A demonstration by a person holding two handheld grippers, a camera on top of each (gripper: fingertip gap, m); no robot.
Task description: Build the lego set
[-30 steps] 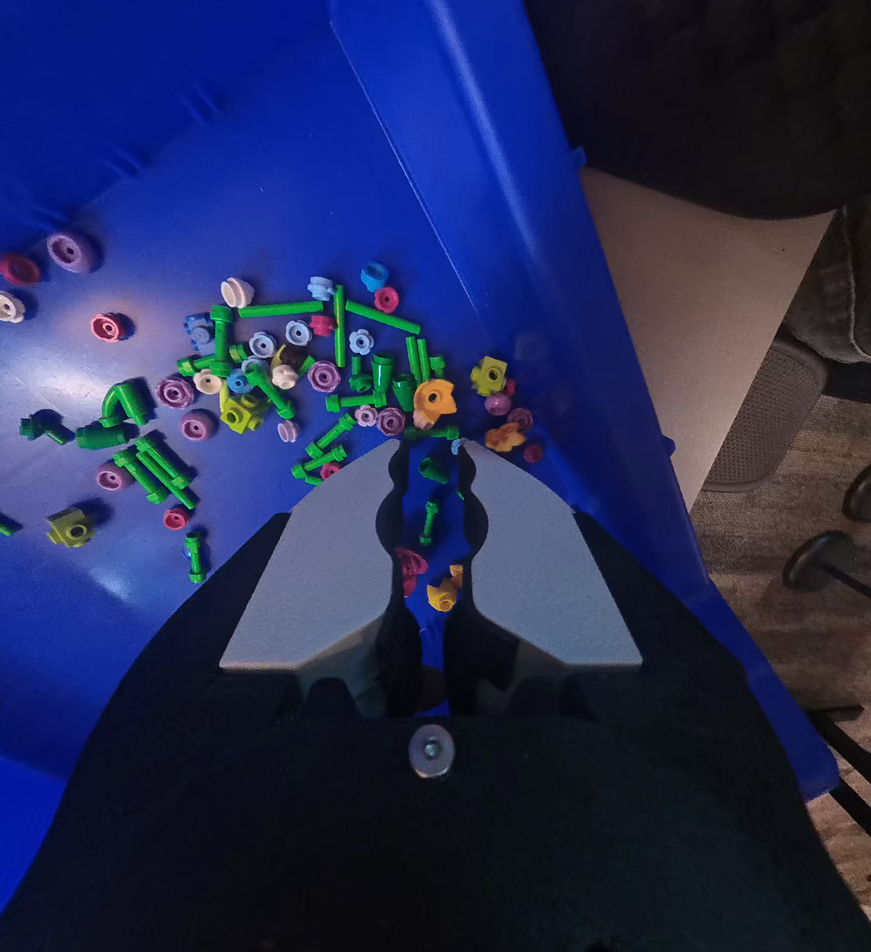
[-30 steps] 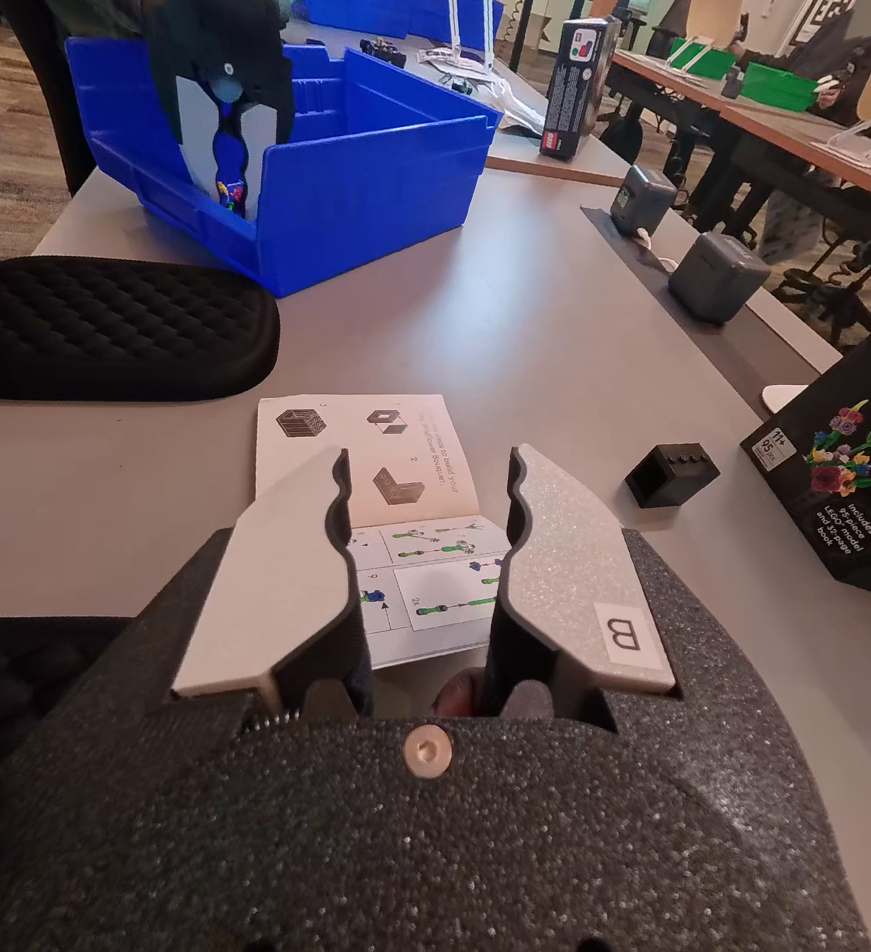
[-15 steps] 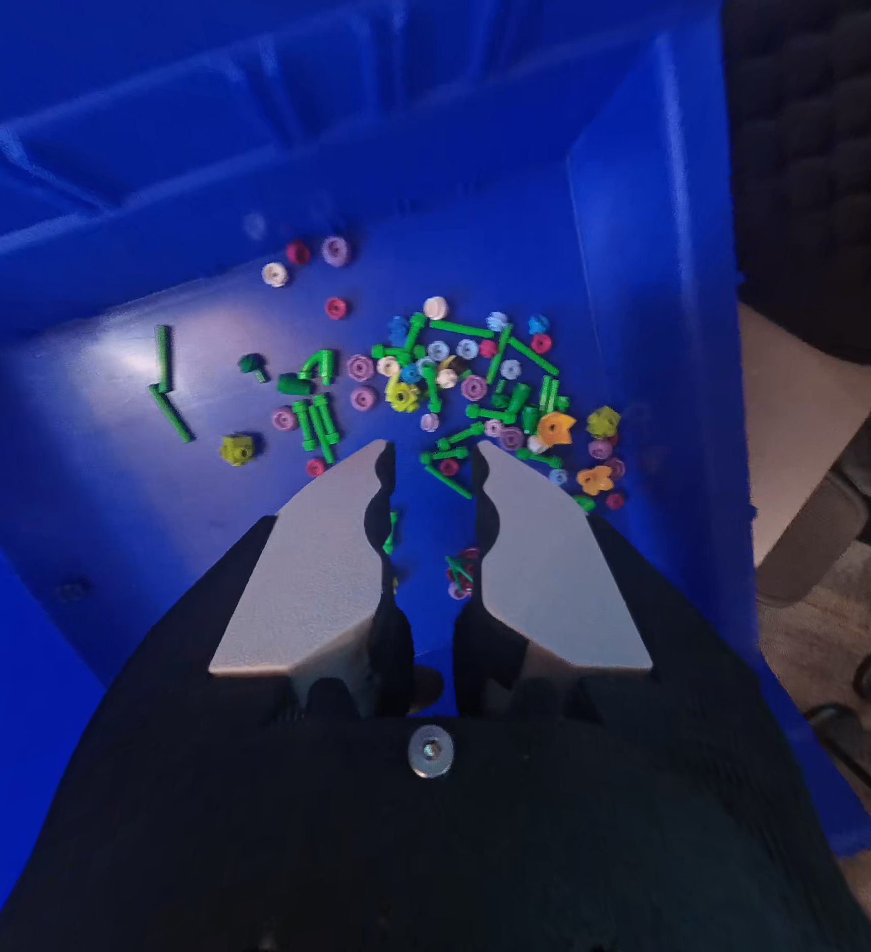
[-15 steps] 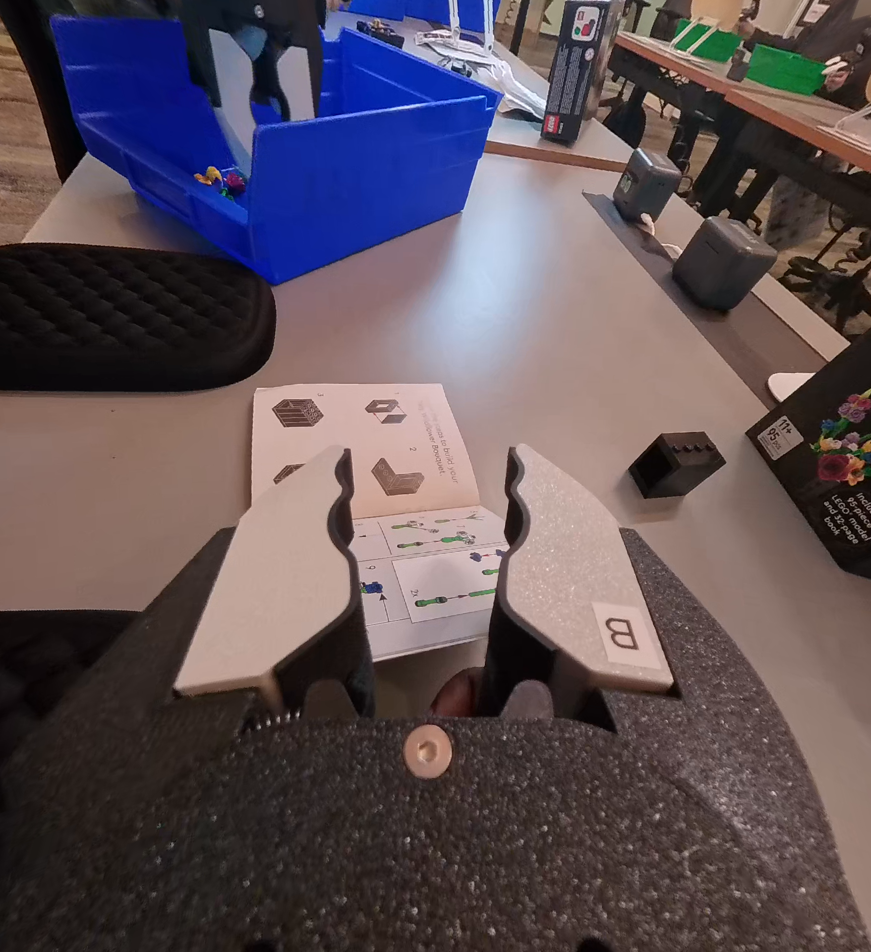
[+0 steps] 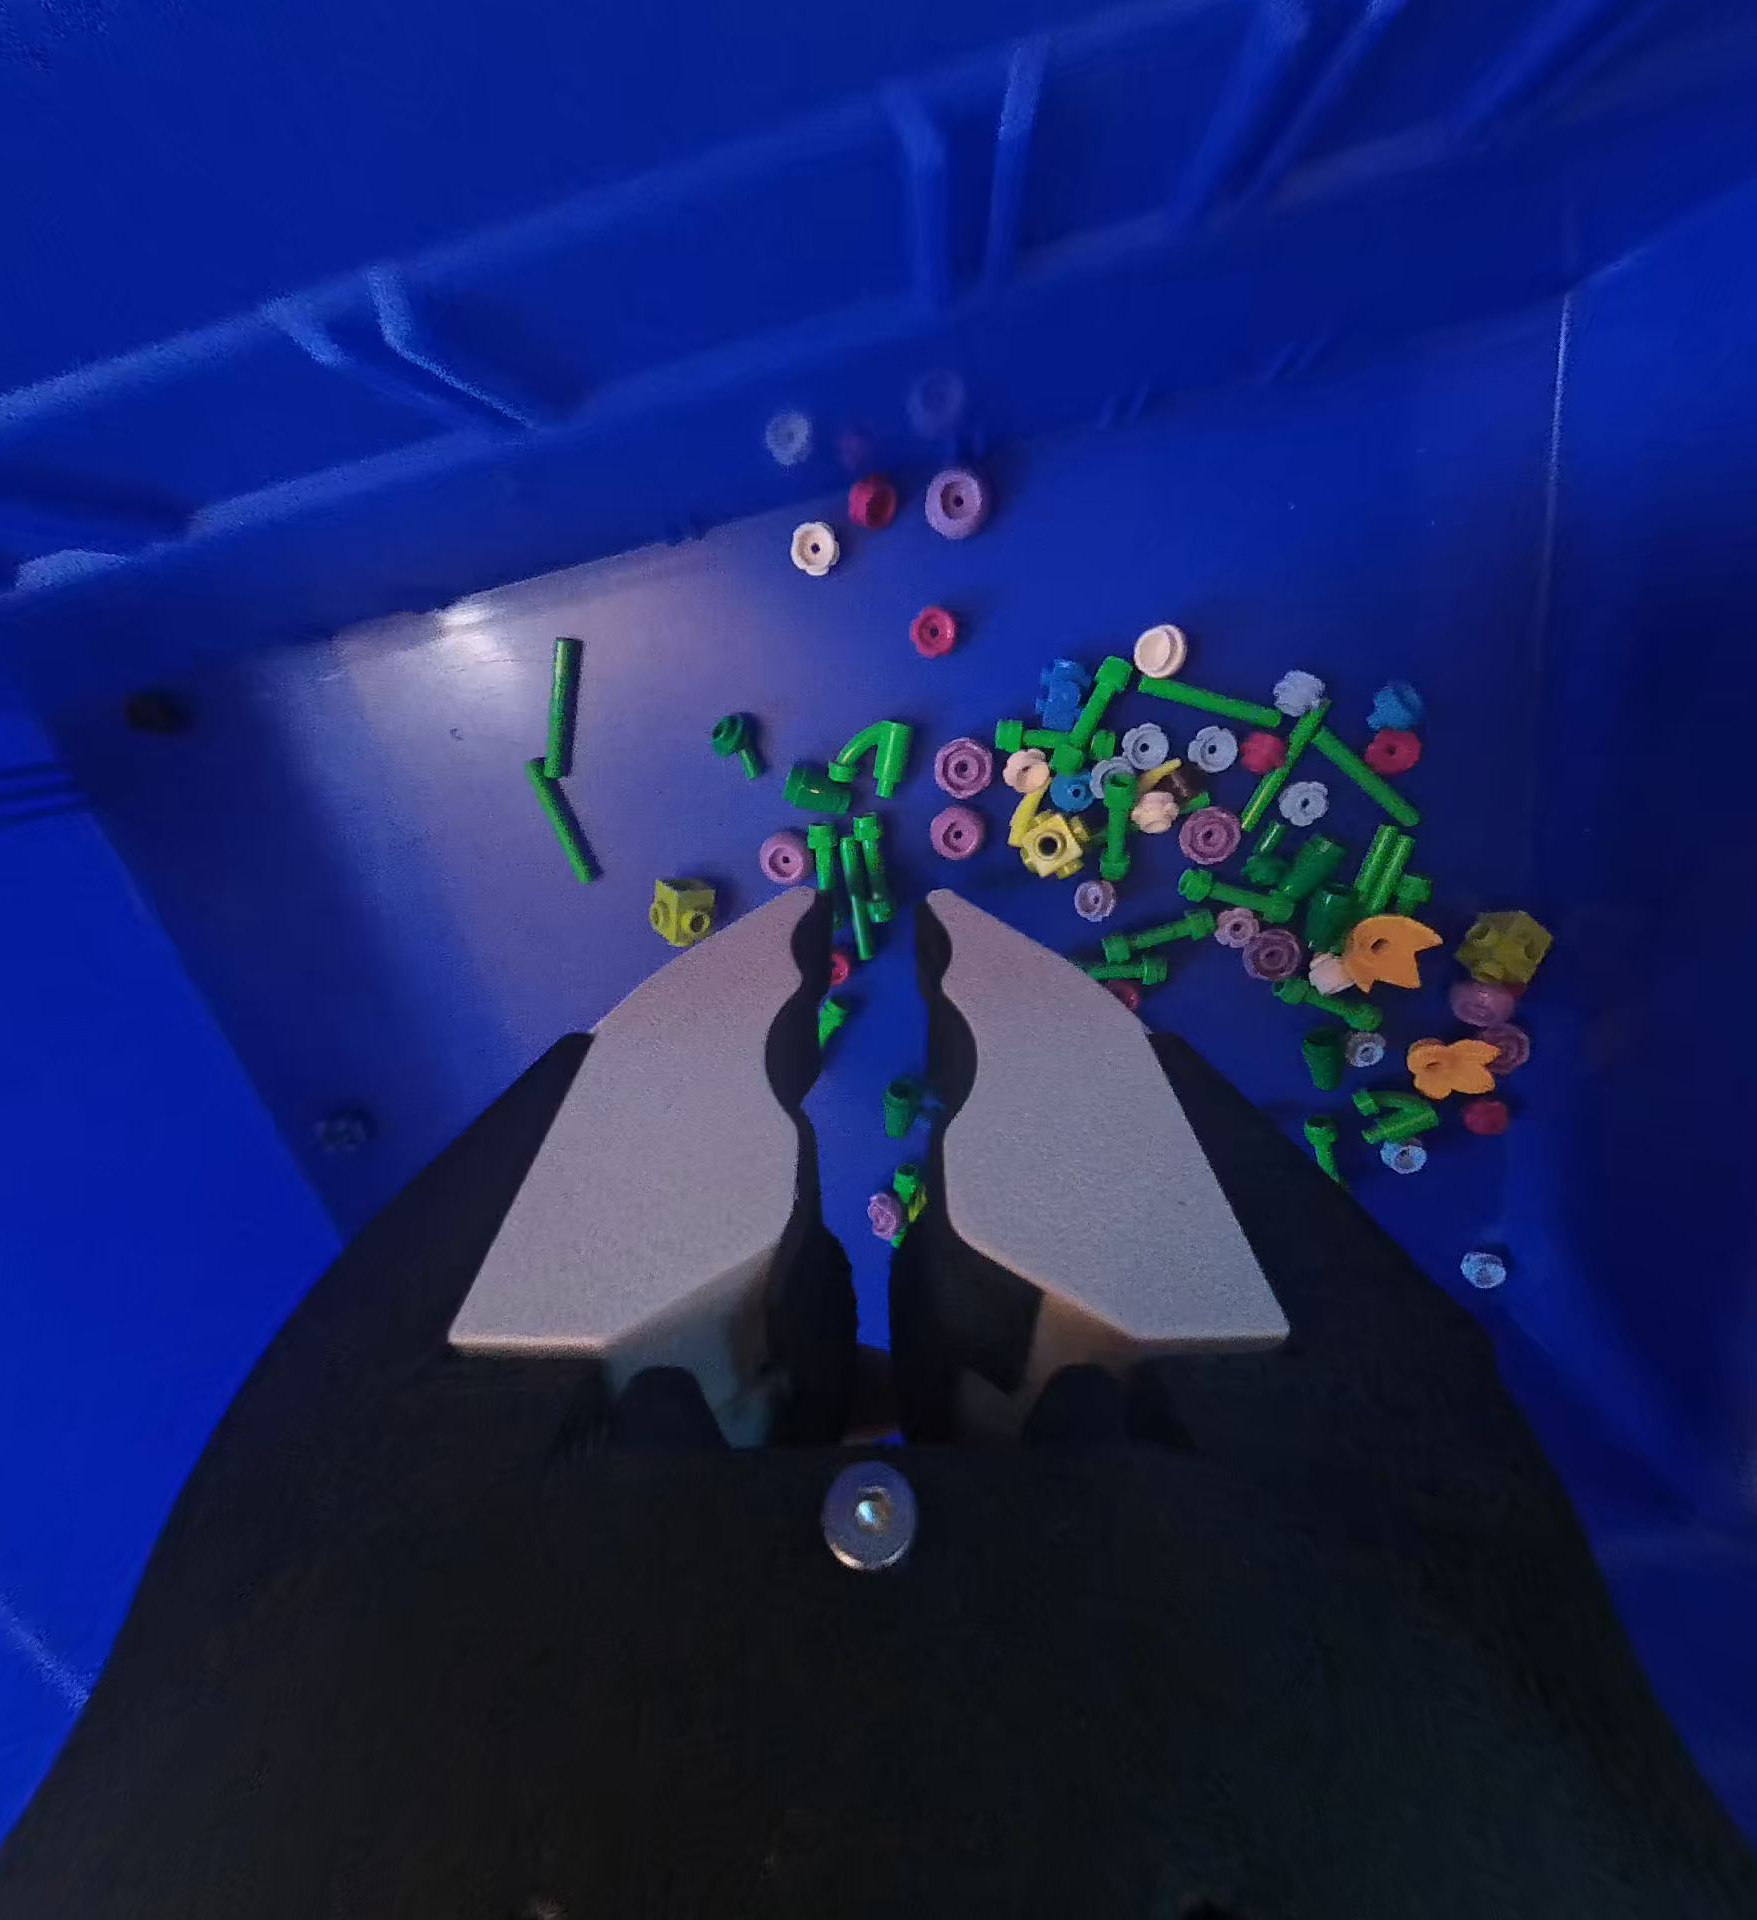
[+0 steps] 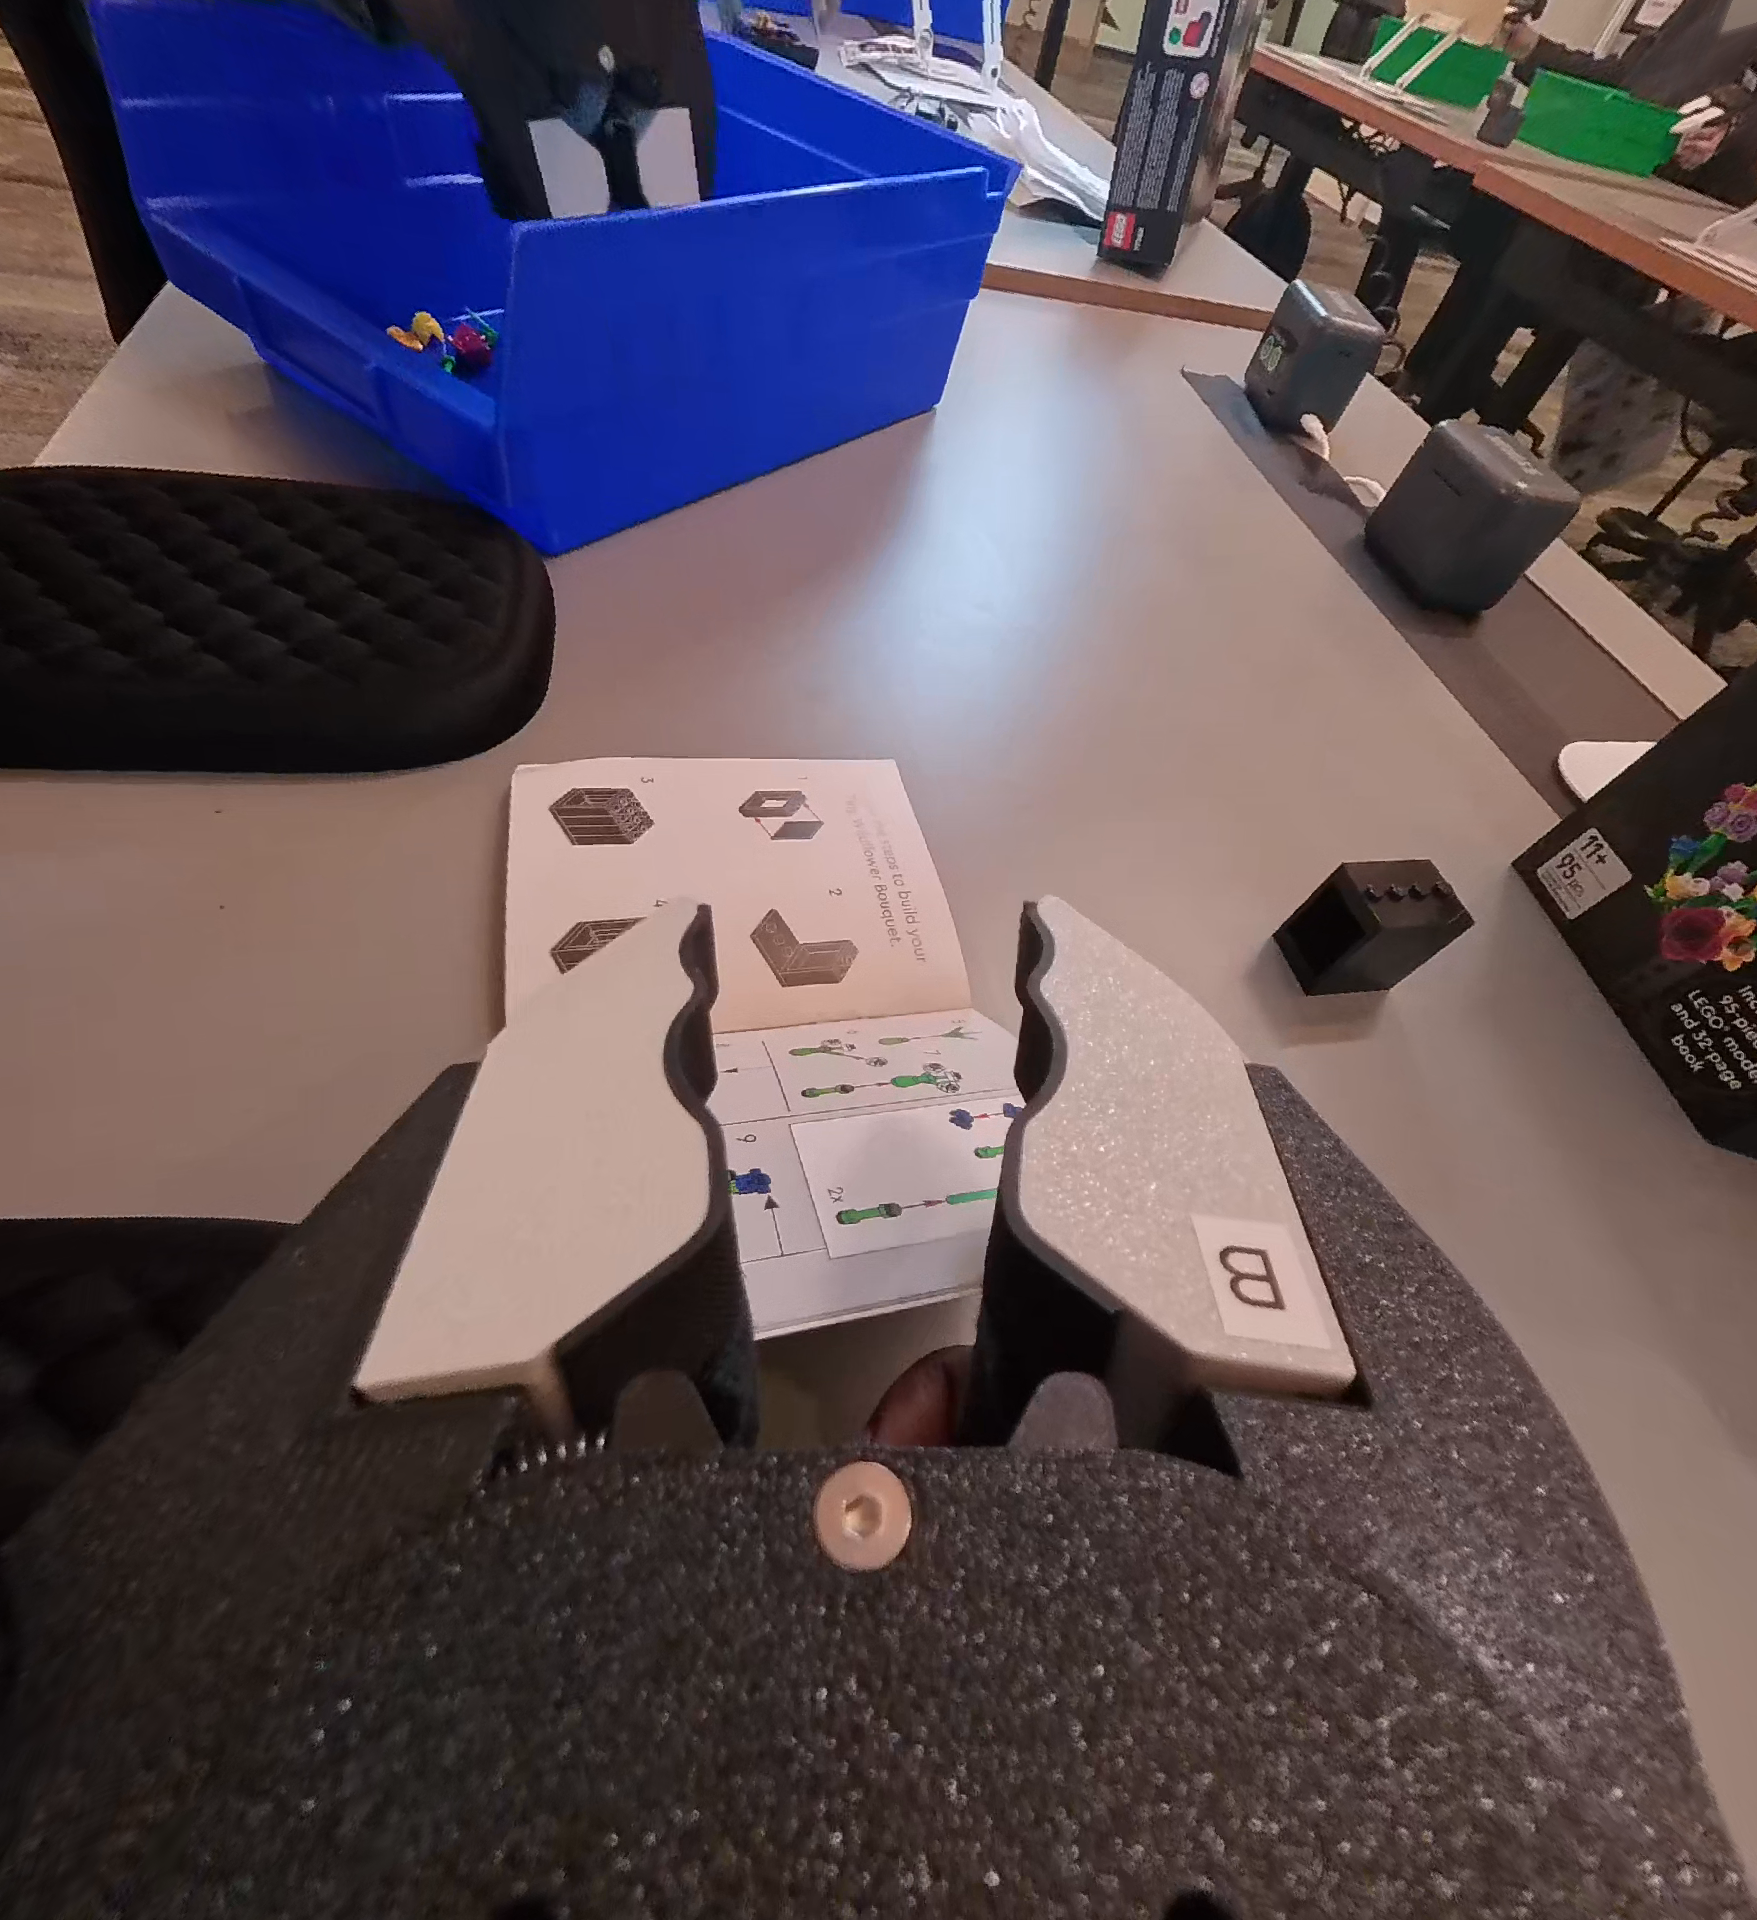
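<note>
Small lego pieces (image 5: 1206,831) scattered loose on blue bin (image 5: 334,935) floor; green stems, purple, pink, orange flowers.

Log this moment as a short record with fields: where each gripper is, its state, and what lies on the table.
left gripper: inside the blue bin, open, holding nothing, tips above loose green stem pieces
bin contents: small lego flower and stem pieces scattered on the bin floor
right gripper: open, empty, above the instruction booklet
table: black lego box piece, set box, black quilted pad
build status: no pieces joined in view
</note>
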